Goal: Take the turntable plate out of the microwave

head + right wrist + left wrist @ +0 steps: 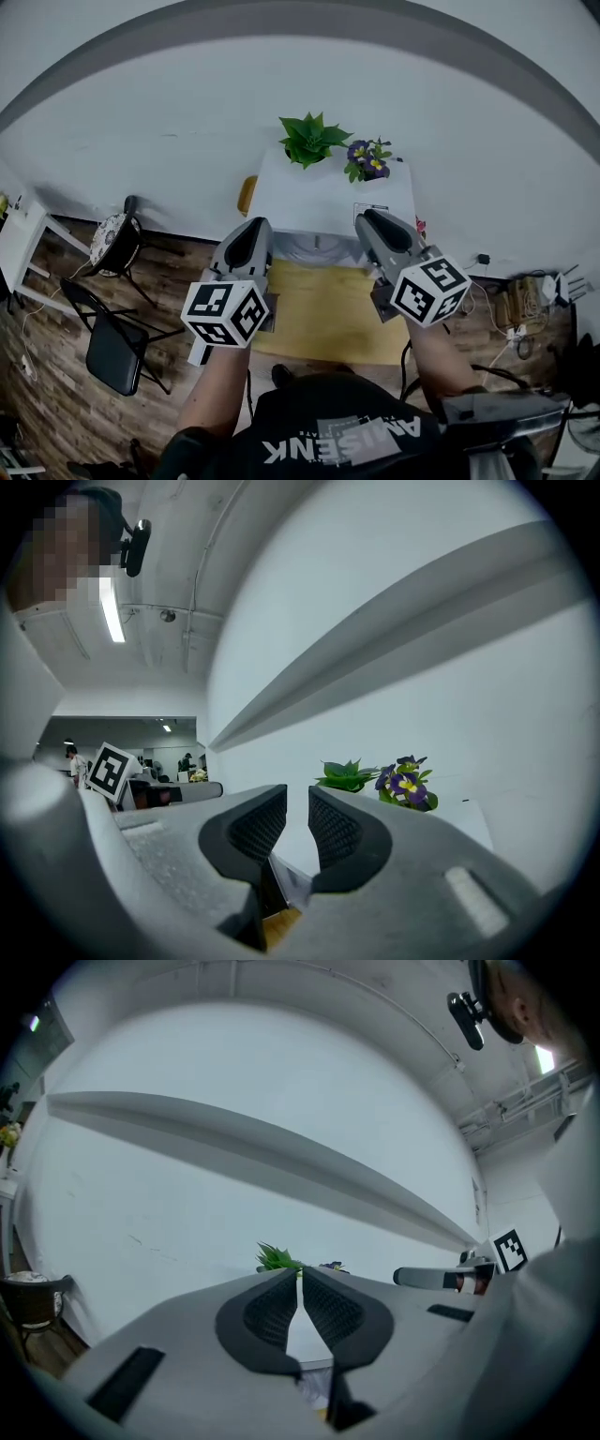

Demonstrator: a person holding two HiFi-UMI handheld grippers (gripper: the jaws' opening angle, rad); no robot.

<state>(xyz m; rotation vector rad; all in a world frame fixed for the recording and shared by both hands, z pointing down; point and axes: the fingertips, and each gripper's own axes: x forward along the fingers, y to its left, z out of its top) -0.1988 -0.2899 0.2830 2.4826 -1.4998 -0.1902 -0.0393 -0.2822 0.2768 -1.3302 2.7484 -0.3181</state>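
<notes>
The white microwave stands at the back of a wooden table, seen from above. A green plant and purple flowers sit on its top. The turntable plate is hidden in all views. My left gripper is held level before the microwave's left front, its jaws shut with nothing between them. My right gripper is level before the right front, its jaws a little apart and empty. Both gripper views look over the microwave's top towards the green plant and the flowers.
A white wall runs behind the microwave. A yellow object sits beside its left end. Two dark chairs stand on the wooden floor at the left, by a small white table. Cables and a power strip lie at the right.
</notes>
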